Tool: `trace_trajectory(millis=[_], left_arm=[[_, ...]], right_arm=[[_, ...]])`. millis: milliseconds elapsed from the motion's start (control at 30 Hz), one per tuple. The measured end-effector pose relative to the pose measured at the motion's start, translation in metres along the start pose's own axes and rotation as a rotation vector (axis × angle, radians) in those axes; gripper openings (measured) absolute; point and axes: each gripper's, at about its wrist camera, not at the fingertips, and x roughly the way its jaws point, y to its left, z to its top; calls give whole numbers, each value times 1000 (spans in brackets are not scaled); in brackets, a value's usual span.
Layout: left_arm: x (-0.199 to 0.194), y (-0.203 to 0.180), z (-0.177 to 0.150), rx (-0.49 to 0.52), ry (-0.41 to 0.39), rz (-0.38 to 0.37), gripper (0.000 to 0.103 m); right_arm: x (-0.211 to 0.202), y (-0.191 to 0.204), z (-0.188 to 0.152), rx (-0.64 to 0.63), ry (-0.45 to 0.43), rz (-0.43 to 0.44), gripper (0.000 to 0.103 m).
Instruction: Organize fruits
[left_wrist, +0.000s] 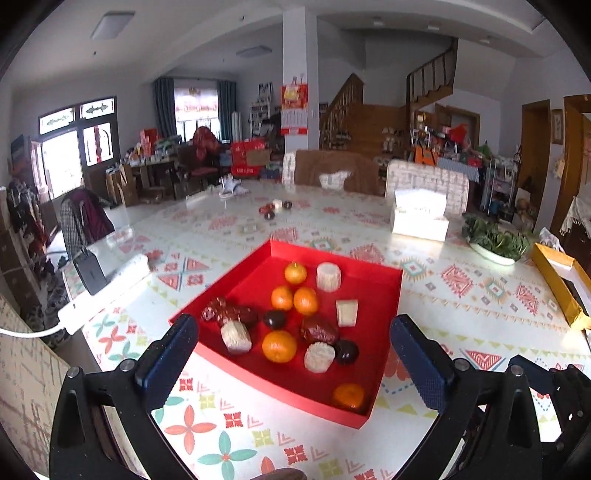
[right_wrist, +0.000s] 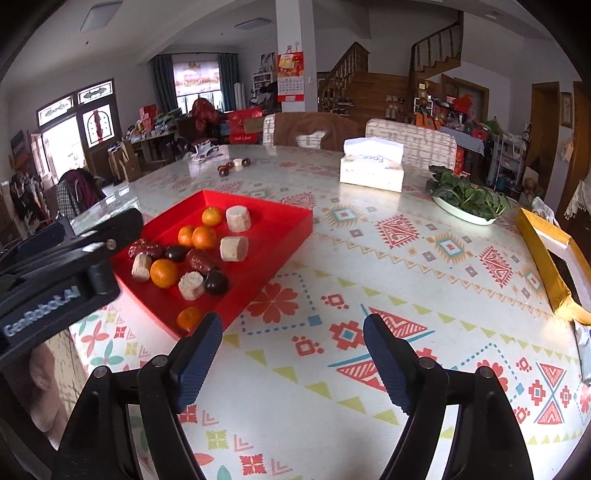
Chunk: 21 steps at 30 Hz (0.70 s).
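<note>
A red tray (left_wrist: 384, 291) sits on the patterned worktop (right_wrist: 369, 280) towards its left edge, and the fruit lies loose inside it. Five oranges (left_wrist: 279, 346) are scattered there, three grouped near the tray's middle, one nearer the front and one in the near right corner. Among them lie wrinkled red dates (left_wrist: 318, 329), two dark round plums (left_wrist: 346, 351) and pale, ribbed cut chunks (left_wrist: 328, 276); what those chunks are I cannot tell. A few more small fruits (left_wrist: 275, 209) lie in a cluster well apart, towards the worktop's far edge.

The left tongs (left_wrist: 293, 350) hang over the tray's near edge, jaws spread wide with nothing gripped between them. The right tongs (right_wrist: 293, 354) hover above bare worktop just right of the tray, their jaws also well apart and empty.

Farther out, a white tissue box (right_wrist: 371, 170) stands near the far edge, a plate of leafy greens (right_wrist: 465, 201) beside it to the right, and a yellow box (right_wrist: 546, 254) lies along the right edge. A white power strip (left_wrist: 103, 291) rests on the left edge.
</note>
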Motion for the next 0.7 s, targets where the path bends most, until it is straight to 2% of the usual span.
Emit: trace_trajectory(millis=[200, 700], left_arm=[[22, 5, -6, -24, 94, -38, 103], [43, 20, -12, -62, 154, -43, 103]], right_arm=[[8, 6, 0, -10, 21, 1, 84], [28, 26, 3, -48, 67, 2, 85]])
